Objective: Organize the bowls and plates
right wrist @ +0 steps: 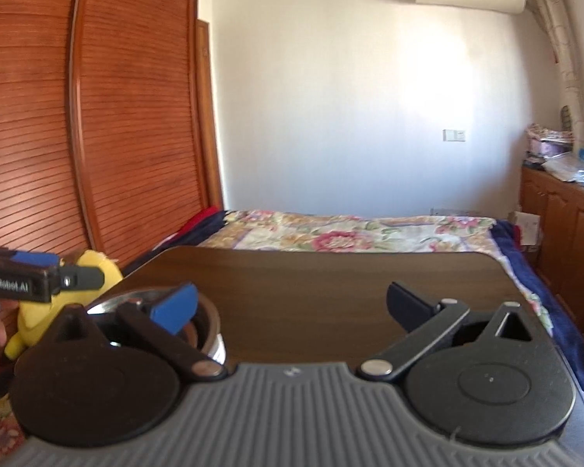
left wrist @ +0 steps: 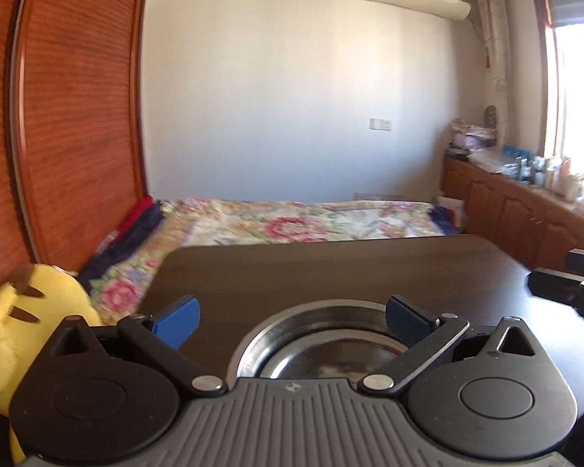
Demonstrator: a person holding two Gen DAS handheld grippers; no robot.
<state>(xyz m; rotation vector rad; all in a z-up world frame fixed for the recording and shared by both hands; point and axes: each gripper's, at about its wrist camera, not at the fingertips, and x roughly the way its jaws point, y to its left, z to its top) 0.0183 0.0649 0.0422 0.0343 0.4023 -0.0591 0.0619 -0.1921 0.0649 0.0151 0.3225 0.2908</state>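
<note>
Both grippers, the left gripper point(left wrist: 292, 317) and the right gripper point(right wrist: 292, 307), are spread fully wide and nothing is gripped. The round stainless-steel bowl stack point(left wrist: 323, 346) is seen resting on the dark wooden table point(left wrist: 350, 268), so a release step is judged complete. Further dishes must be sought next; none are visible.

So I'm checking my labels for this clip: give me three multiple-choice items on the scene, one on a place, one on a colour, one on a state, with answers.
1. Where does the metal bowl sit?
A. on the dark table
B. on the bed
C. on the cabinet

2. What colour is the plush toy beside the table?
A. red
B. yellow
C. green

3. How do the jaws of the left gripper stand?
A. closed on the bowl
B. closed on nothing
C. wide open, gripping nothing

Answers:
1 A, the bowl rests on the dark wood top.
2 B, its body is bright yellow.
3 C, both blue pads are spread apart, gripping nothing.
</note>
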